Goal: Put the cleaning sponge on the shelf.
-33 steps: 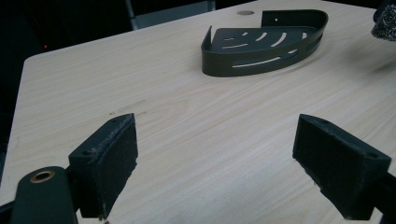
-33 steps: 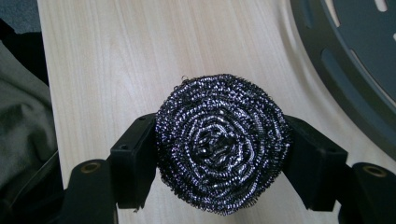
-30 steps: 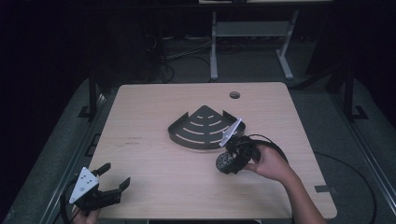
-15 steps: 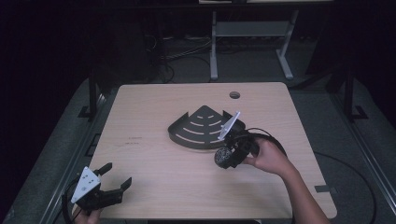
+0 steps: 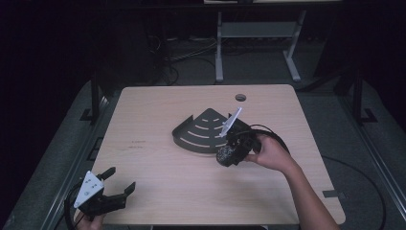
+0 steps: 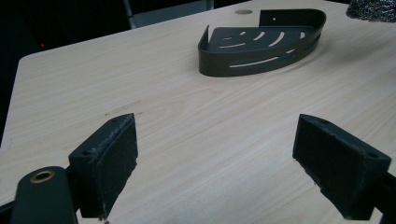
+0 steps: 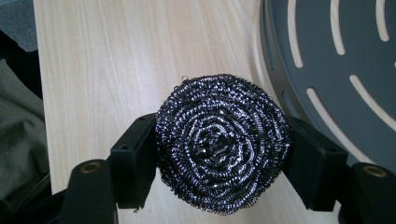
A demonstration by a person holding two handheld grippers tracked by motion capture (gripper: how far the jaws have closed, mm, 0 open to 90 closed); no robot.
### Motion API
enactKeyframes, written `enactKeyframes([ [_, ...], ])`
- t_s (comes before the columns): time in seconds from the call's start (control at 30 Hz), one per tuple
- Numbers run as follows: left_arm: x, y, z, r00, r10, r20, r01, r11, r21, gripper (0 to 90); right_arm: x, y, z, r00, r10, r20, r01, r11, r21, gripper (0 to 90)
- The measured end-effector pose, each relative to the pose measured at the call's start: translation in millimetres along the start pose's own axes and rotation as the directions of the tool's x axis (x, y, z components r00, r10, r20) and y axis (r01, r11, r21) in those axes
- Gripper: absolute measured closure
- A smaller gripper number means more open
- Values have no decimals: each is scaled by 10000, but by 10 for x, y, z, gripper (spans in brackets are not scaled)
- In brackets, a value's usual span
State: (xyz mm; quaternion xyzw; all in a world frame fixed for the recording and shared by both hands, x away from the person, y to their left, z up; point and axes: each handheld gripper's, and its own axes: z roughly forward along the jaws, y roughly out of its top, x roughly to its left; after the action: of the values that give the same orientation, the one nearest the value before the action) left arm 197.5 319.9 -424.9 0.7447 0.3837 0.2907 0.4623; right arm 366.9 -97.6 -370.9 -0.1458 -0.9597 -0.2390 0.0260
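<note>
A round steel-wool scourer (image 7: 223,148) sits squeezed between the two black jaws of my right gripper (image 7: 219,156). From above, that gripper (image 5: 229,154) holds the scourer (image 5: 225,155) just off the front right edge of a dark quarter-round slotted rack (image 5: 203,133). The rack (image 6: 261,43) lies flat on the table with nothing in it. My left gripper (image 5: 118,186) hovers at the table's front left corner, jaws wide apart and empty, seen also in the left gripper view (image 6: 217,161).
The wooden table (image 5: 158,110) has a round cable hole (image 5: 240,97) near its far edge. A black cable (image 5: 273,134) loops behind my right hand. Beyond the table stands a metal frame (image 5: 258,33) on a dark floor.
My right gripper, still holding the scourer, has tilted and shifted slightly toward the rack's edge. The left gripper has barely moved.
</note>
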Motion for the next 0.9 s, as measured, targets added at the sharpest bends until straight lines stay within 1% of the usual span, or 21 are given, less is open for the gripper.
enactKeyframes([
  [0.07, 3, 0, -2, 10000, -4, -15, 4, 10000, -7, 132, -21, 24, 2, 10000, -82, 12, 82, 10000, 6, 315],
  [0.13, 4, -4, -6, 10000, -4, 7, 4, 10000, -29, 132, -37, 55, -1, 10000, -69, 24, 69, 10000, 44, 315],
  [0.2, 4, -8, -7, 10000, -8, -4, 8, 10000, -1, 133, -61, 86, 1, 9999, -89, -50, 89, 10000, -9, 315],
  [0.27, 6, -11, -14, 10000, -19, -32, 19, 10000, -19, 133, -74, 112, 8, 9999, -135, 35, 134, 9999, 66, 315],
  [0.43, 11, -10, -18, 10000, -32, -24, 31, 10000, -51, 133, -123, 190, 18, 9998, -194, 22, 193, 9998, 24, 315],
  [0.5, 7, -10, -16, 10000, -8, -40, 8, 10000, -51, 132, -147, 209, 26, 9998, -183, -41, 183, 9998, 53, 315],
  [0.53, 7, -10, -16, 10000, -8, -40, 8, 10000, -51, 132, -159, 219, 32, 9998, -197, 10, 197, 9998, 91, 316],
  [0.57, 6, -9, -14, 10000, -9, -33, 9, 10000, -49, 133, -173, 230, 37, 9999, -131, -2, 131, 9999, 110, 315],
  [0.73, 17, -11, -17, 10000, -11, -57, 11, 10000, -61, 133, -223, 274, 46, 9999, -154, -28, 155, 9997, 181, 315],
  [0.83, 20, -11, -18, 10000, -39, -71, 38, 10000, -50, 133, -249, 296, 46, 9999, -145, -45, 146, 9998, 137, 316],
  [0.9, 21, -13, -21, 10000, -20, -82, 19, 10000, -78, 133, -288, 336, 49, 9999, -110, -3, 110, 9997, 238, 315],
])
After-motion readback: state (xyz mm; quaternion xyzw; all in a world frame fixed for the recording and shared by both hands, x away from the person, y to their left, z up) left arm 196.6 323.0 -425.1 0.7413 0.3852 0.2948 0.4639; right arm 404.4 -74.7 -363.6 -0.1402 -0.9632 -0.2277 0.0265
